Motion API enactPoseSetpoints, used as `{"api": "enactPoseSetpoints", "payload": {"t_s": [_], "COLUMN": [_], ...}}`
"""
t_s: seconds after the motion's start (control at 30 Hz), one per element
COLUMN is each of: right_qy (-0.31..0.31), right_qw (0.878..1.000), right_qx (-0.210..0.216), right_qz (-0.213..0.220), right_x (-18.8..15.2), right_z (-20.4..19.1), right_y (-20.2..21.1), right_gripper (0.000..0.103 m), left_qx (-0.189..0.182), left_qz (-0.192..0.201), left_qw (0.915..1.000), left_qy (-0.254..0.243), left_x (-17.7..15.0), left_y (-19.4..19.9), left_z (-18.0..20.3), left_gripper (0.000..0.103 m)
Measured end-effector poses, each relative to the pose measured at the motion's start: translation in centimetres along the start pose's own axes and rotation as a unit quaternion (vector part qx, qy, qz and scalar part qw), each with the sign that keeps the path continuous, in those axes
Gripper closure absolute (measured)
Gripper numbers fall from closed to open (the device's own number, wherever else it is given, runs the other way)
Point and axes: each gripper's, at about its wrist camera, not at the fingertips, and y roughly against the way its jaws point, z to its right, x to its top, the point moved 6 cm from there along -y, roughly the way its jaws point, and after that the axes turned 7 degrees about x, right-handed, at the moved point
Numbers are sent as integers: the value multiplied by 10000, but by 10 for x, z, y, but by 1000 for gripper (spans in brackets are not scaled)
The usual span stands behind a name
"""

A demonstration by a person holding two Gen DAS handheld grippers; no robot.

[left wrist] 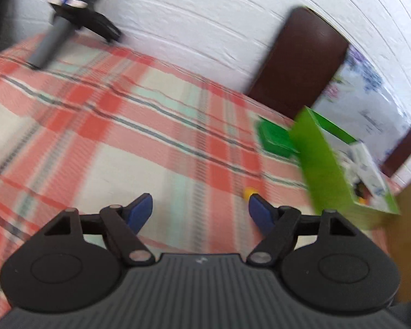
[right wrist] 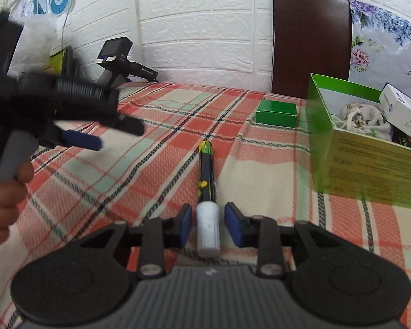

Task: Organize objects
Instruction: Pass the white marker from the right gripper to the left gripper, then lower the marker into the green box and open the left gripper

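A pen (right wrist: 207, 175) with a black body and a white cap lies on the plaid tablecloth (right wrist: 150, 164), pointing away from me. My right gripper (right wrist: 210, 224) straddles the white cap, jaws narrow, with a thin gap on each side, so the pads do not press on it. My left gripper (left wrist: 201, 211) hangs open over the cloth with nothing between its blue pads. In the right wrist view it shows blurred at the left, its blue fingers (right wrist: 82, 139) pointing right, held by a hand (right wrist: 2, 192). A small yellow bit (left wrist: 249, 191) lies just beyond its right pad.
An open green box (right wrist: 370, 164) at the right holds a floral pouch (right wrist: 361, 118) and a white carton (right wrist: 402, 112). A small green box (right wrist: 276, 113) lies behind the pen. A spare gripper (right wrist: 120, 63) stands at the back left. A brown chair back (right wrist: 312, 44) rises behind the table.
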Motion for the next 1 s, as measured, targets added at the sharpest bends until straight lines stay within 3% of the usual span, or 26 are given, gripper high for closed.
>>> {"api": "enactPoseSetpoints", "payload": {"t_s": [0.03, 0.13, 0.17, 0.2, 0.27, 0.33, 0.47, 0.63, 0.77, 0.9, 0.93, 1.0], "right_qy": [-12, -309, -459, -552, -474, -409, -542, -455, -714, -880, -845, -805], "right_qw": [10000, 9992, 9985, 9978, 9977, 9975, 9919, 9824, 9790, 9847, 9843, 9827], "right_qx": [38, 234, 290, 331, 320, 188, 8, -429, -703, -919, -947, -922], "right_qz": [-10, 8, 51, 146, 352, 540, 1150, 1760, 1777, 1190, 1227, 1386], "right_x": [0, 1, 0, 1, 6, 11, 34, 70, 77, 65, 63, 61], "right_z": [0, 4, 6, 7, 6, 10, 31, 66, 101, 125, 125, 122], "right_y": [0, 5, 10, 15, 27, 37, 62, 76, 58, 15, 14, 21], "right_gripper": [83, 83, 83, 83, 83, 83, 83, 83, 83, 73, 75, 65], "left_qx": [-53, -296, -167, -105, -477, -572, -821, -1109, -1044, -444, -463, -597], "left_qz": [-232, -1017, -925, -859, -1106, -1007, -470, -22, -40, -97, -151, -148], "left_qw": [9997, 9944, 9955, 9959, 9924, 9930, 9932, 9856, 9823, 9822, 9823, 9835], "left_qy": [-93, -43, -120, -276, -258, -233, -672, -1274, -1553, -1821, -1808, -1701], "left_x": [-4, -19, -20, -19, -23, -17, 11, 43, 50, 47, 45, 46], "left_y": [-4, -26, -27, -27, -29, -24, -1, 2, -33, -69, -72, -67], "left_z": [14, 43, 50, 58, 73, 86, 127, 183, 211, 211, 209, 204], "left_gripper": [25, 25, 24, 39, 72, 72, 77, 77, 77, 73, 74, 73]}}
